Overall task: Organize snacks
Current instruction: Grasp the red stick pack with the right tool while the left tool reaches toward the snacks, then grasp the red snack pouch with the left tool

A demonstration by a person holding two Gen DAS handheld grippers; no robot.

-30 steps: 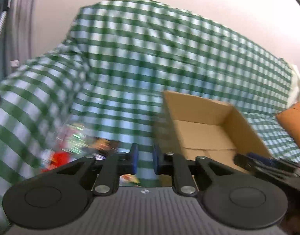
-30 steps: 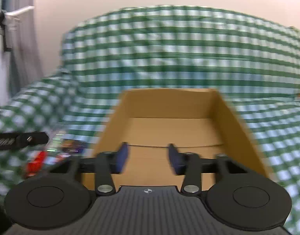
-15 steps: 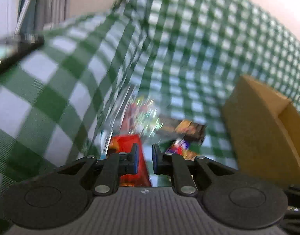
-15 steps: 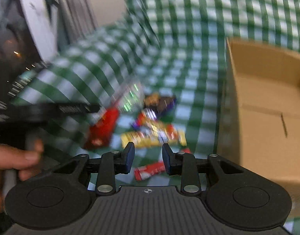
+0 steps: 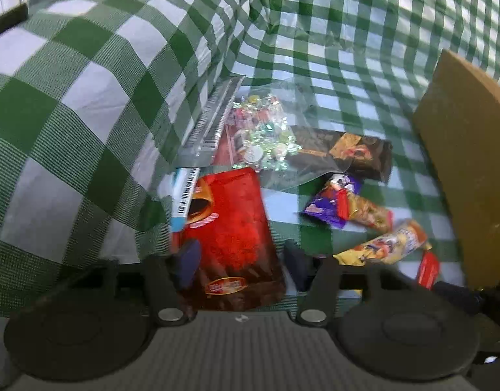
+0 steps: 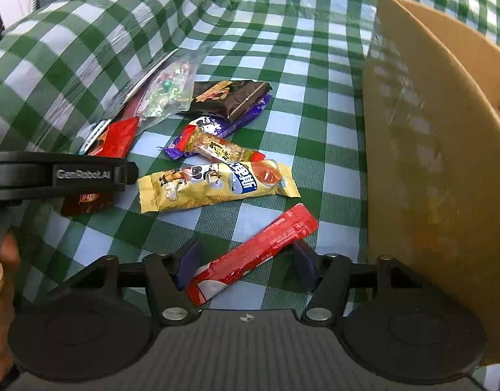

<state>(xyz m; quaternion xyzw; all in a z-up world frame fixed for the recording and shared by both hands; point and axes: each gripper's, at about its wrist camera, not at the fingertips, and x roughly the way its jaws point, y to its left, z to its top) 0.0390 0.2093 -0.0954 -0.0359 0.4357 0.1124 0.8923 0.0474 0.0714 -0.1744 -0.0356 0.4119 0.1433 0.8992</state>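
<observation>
Left gripper [image 5: 240,264], lower centre: jaws opening around flat red foil snack packet [image 5: 232,231]; brown cardboard box [image 5: 471,163] at right edge.

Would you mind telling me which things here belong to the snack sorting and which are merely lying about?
Part of the job:
- red packet, between the opening left gripper jaws
- long red stick pack, between the opening right gripper jaws
- yellow snack bar
- purple wrapper
- dark chocolate pack
- clear candy bag
- cardboard box

Just there:
- green checked cloth

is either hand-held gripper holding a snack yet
No. Both are opening: the left hand-held gripper straddles the red packet, the right the red stick.
</observation>
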